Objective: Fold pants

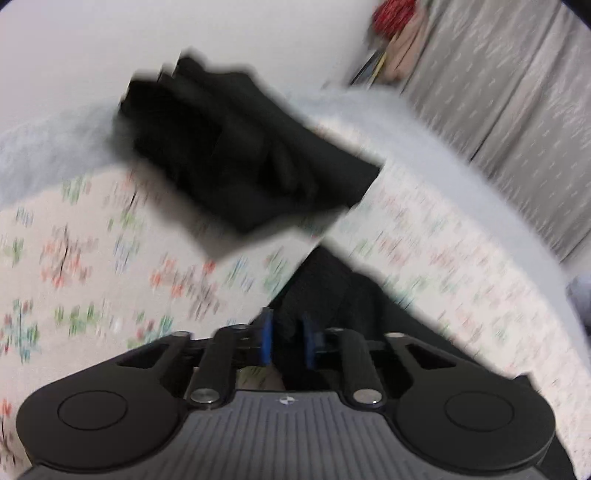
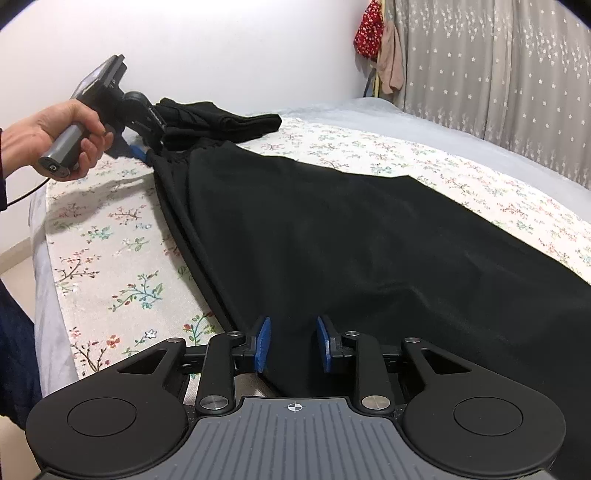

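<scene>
Pants (image 2: 332, 240), black, lie spread across the flowered bedsheet (image 2: 110, 266), running from the near edge of the bed up toward its left edge. Nearest: the right gripper (image 2: 291, 345), blue pads (image 2: 263, 345) set narrowly apart with a bunch of black cloth between them at the near edge; grip looks closed on the pants, cloth filling the gap. From there the fabric widens, mostly flat, with a long seam or fold line along its left side. Farther up, the gathered waistband end is pulled to a point by the left gripper (image 2: 146, 151), held in a person's hand (image 2: 70, 136) at the bed's left edge, a cable trailing from the handle. In the left wrist view, much blurred, that gripper (image 1: 288, 343) has black cloth pinched between its blue pads (image 1: 266, 341); jaws nearly together, closed on the pants. Beyond the waistband, a second dark garment (image 2: 221, 120) lies bunched in a heap on the sheet, touching or just overlapping the pants' upper end; cannot tell which. Past the flowered sheet, a pale blue cover (image 2: 424, 122) reaches the far side of the bed. Behind: white wall (image 2: 240, 48), grey starred curtain (image 2: 498, 66), and a red spotted cloth (image 2: 369, 33) hanging in the corner.
</scene>
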The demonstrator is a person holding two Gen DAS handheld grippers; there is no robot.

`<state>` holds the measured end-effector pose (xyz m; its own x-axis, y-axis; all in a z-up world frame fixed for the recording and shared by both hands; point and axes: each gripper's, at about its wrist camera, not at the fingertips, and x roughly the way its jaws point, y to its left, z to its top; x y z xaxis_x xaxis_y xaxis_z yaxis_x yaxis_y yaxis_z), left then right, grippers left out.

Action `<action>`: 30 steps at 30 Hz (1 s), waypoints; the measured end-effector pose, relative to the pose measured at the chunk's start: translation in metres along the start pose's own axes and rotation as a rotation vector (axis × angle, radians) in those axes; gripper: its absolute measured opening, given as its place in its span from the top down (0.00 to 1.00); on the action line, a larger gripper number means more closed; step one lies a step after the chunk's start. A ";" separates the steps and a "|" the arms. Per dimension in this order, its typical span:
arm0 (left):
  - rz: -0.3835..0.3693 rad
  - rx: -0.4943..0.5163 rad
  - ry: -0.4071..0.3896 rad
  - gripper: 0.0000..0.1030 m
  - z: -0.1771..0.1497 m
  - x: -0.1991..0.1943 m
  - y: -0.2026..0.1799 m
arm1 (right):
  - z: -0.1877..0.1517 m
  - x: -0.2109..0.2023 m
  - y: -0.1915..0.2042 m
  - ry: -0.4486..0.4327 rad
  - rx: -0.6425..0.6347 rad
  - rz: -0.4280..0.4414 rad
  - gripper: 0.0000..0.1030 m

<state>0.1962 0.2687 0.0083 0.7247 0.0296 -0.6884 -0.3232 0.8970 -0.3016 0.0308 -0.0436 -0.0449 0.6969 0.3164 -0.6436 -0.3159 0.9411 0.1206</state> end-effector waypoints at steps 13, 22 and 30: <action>0.099 0.104 0.072 0.72 -0.015 0.030 0.012 | -0.001 0.002 0.005 0.017 0.004 0.012 0.76; 0.050 -0.057 0.088 0.41 0.000 0.012 0.031 | 0.036 -0.014 -0.040 -0.025 0.078 0.058 0.72; -0.071 0.009 0.040 0.41 0.011 0.017 -0.006 | 0.159 0.094 -0.151 0.020 0.213 0.041 0.70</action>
<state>0.2168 0.2690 0.0056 0.7207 -0.0521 -0.6913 -0.2658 0.9002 -0.3449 0.2466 -0.1371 -0.0037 0.6725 0.3540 -0.6499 -0.1983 0.9323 0.3026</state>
